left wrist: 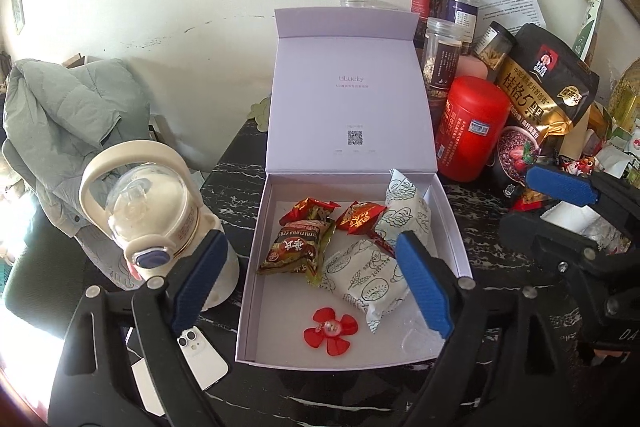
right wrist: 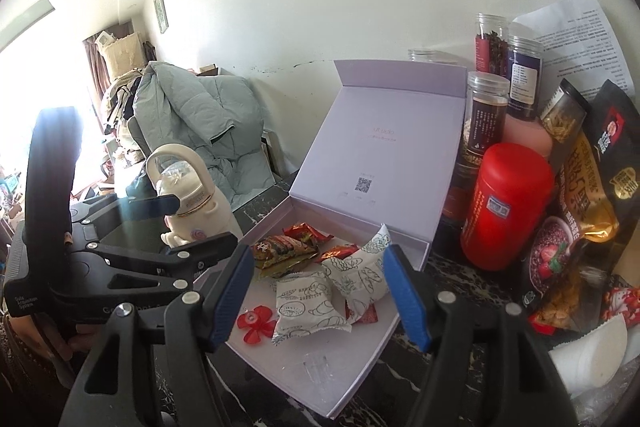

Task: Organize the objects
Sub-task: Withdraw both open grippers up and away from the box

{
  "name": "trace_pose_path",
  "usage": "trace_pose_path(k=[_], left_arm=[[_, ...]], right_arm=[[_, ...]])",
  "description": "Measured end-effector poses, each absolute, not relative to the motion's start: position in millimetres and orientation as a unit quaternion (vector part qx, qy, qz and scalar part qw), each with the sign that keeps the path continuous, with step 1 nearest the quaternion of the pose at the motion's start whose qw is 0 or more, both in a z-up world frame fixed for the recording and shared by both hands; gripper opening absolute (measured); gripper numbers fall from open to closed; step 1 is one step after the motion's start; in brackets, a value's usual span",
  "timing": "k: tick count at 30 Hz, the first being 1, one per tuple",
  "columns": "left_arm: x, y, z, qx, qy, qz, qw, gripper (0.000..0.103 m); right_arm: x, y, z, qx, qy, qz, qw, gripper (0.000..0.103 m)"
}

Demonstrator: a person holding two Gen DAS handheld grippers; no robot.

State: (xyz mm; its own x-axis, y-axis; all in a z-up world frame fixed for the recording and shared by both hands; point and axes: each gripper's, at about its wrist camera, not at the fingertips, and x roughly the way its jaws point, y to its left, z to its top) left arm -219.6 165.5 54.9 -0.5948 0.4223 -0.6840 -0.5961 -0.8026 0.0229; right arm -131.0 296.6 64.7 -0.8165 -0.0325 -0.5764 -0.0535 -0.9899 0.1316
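Observation:
An open pale lilac box [left wrist: 456, 227] [right wrist: 360, 359] lies on the dark marble table, lid standing up behind it. Inside are two white printed snack packs [left wrist: 368, 279] [right wrist: 304, 303], a brown-green packet [left wrist: 300, 251] [right wrist: 280, 251], red-gold candies [left wrist: 358, 217] [right wrist: 340, 251] and a red plastic flower [left wrist: 330, 329] [right wrist: 256, 323]. My left gripper [left wrist: 310, 287] is open and empty above the box's near half. My right gripper [right wrist: 320, 295] is open and empty over the box; it also shows at the right in the left wrist view [left wrist: 560, 187].
A cream bottle with a loop handle [left wrist: 160, 211] [right wrist: 188, 191] stands left of the box, a white phone [left wrist: 202, 355] beside it. Right of the box stand a red canister [left wrist: 472, 127] [right wrist: 504, 203], clear jars [left wrist: 440, 55] [right wrist: 484, 111] and a black oats bag [left wrist: 540, 95]. A grey-green jacket [left wrist: 64, 115] hangs at left.

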Motion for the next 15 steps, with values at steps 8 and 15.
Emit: trace_pose_path(k=[8, 15], left_arm=[[-196, 143, 75, -0.327, 0.114, 0.897, 0.274, 0.090], [-170, 123, 95, -0.304, 0.107, 0.911, 0.259, 0.100]], right_arm=[[-105, 282, 75, -0.296, 0.055, 0.954, 0.003, 0.068], [-81, 272, 84, -0.290, 0.053, 0.956, -0.006, 0.069]])
